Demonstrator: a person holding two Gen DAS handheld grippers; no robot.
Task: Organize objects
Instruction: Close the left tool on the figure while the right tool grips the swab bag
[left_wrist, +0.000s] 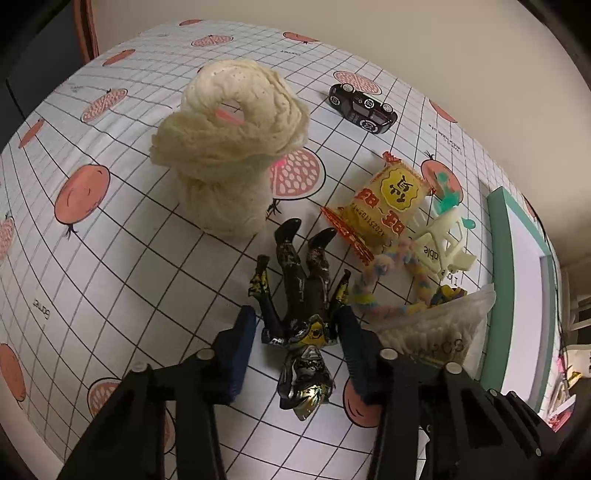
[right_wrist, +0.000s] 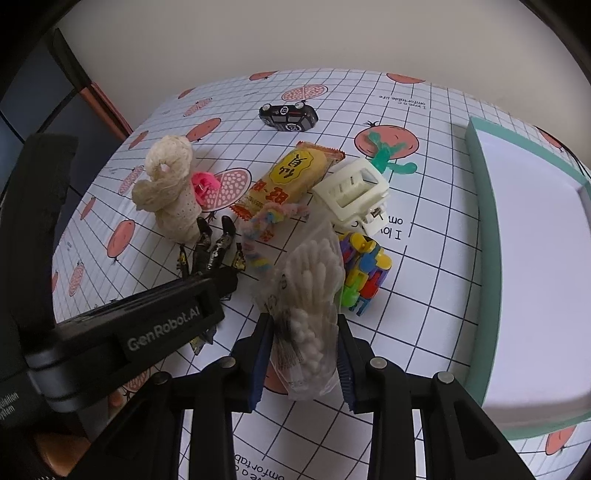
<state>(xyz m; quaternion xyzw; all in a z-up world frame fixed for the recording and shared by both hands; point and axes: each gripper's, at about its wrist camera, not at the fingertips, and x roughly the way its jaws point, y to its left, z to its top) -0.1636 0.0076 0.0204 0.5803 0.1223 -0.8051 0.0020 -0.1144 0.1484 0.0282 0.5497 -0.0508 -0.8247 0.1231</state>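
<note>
Crinkly plastic is the risk: the right gripper (right_wrist: 301, 347) holds the bag of cotton swabs (right_wrist: 308, 295) mid-table in narrow fingers, so it may slip, while the left gripper (left_wrist: 295, 343), fingers wide, straddles the dark figure (left_wrist: 303, 306).

Plain cream wall (right_wrist: 295, 37) behind the table; grid-and-fruit-print tablecloth (left_wrist: 110, 258) covers it.

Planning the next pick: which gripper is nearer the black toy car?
Neither clearly. Left gripper straddles the action figure; right gripper brackets the cotton-swab bag; black toy car lies far beyond both.
</note>
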